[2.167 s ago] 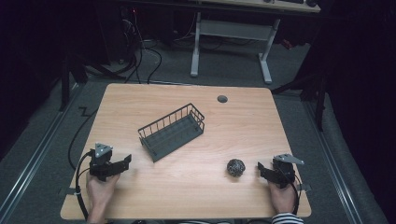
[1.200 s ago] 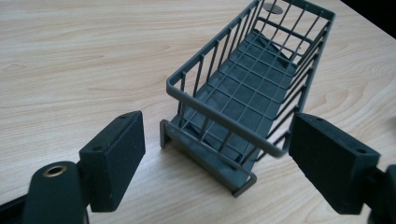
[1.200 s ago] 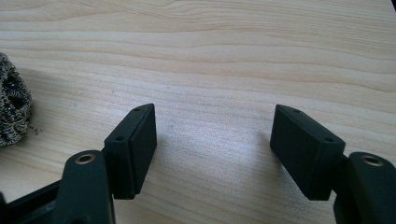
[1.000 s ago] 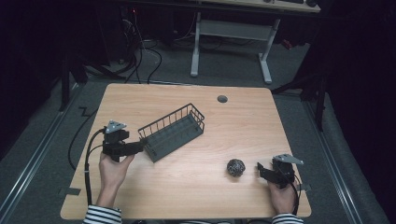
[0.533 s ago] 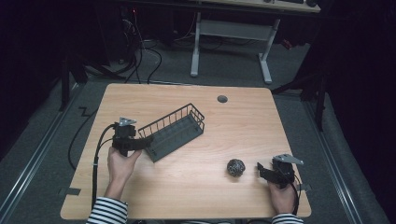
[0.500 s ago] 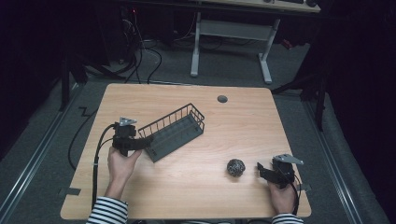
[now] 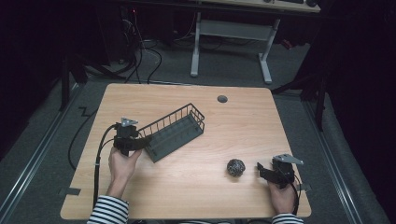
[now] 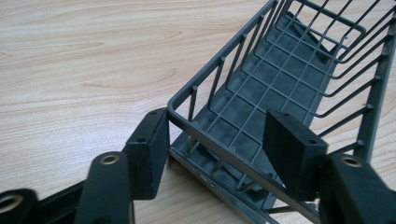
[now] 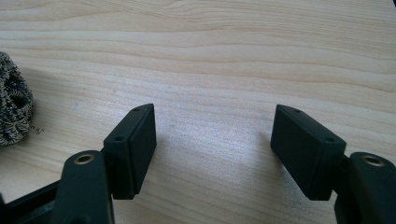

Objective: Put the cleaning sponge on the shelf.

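Observation:
A dark grey wire basket (image 7: 177, 130) lies slantwise on the wooden table (image 7: 233, 121), left of centre. My left gripper (image 7: 144, 143) is at its near-left end. In the left gripper view the basket's (image 8: 280, 79) end wall runs between the jaws of my left gripper (image 8: 215, 149), which have just been closing. The left pad (image 8: 149, 154) touches the corner and the right pad (image 8: 292, 154) stands inside the basket; I see no firm press. A steel-wool ball (image 7: 236, 167) sits at the front right, also seen as the ball (image 9: 14, 107). My right gripper (image 7: 260, 170) rests just right of it. In its own view my right gripper (image 9: 212, 149) is open over bare wood.
A round cable hole (image 7: 222, 99) sits near the table's far edge. Cables trail off the left side to the floor (image 7: 84, 135). A white desk frame (image 7: 229, 37) stands beyond the table.
My left hand has moved right and forward from the table's near-left to the basket's end, and its jaws have narrowed around the end wall. The right hand and the ball have stayed put.

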Demonstrator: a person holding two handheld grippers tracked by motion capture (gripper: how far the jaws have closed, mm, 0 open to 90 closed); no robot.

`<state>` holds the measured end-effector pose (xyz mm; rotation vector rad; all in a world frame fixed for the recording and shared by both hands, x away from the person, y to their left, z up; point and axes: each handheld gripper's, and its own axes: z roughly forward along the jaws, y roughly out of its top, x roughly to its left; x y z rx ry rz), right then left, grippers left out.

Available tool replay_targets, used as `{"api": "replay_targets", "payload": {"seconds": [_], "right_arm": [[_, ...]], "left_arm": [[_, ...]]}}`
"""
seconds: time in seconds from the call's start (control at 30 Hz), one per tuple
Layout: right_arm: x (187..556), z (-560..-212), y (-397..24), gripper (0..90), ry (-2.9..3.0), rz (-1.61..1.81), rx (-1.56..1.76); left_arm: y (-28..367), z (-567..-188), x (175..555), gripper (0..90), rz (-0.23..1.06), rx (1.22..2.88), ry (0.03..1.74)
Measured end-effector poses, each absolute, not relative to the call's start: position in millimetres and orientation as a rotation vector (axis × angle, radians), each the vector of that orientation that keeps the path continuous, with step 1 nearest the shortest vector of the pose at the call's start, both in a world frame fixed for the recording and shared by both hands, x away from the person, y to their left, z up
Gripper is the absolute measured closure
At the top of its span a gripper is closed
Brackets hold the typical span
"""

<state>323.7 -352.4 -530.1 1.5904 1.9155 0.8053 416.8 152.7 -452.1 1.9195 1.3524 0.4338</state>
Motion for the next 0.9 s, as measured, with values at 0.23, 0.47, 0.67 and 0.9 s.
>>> {"api": "replay_targets", "payload": {"seconds": [0.23, 0.47, 0.67, 0.9], "right_arm": [[323.7, -530.1, -352.3, 31.6, 1.917, 0.806, 1.589], [323.8, -530.2, -352.5, 31.6, 1.919, 0.805, 1.583], [323.7, -530.1, -352.2, 31.5, 1.921, 0.807, 1.585], [323.6, -530.1, -352.1, 31.5, 1.921, 0.807, 1.585]], "left_arm": [[150.9, -452.0, 417.4, 45.6, 0.438, 1.919, 1.351], [144.5, -452.4, 417.9, 45.8, 0.420, 1.930, 1.319], [134.2, -452.8, 417.2, 46.4, 0.406, 1.949, 1.276], [126.1, -452.9, 416.9, 48.8, 0.395, 1.966, 1.242]]}}
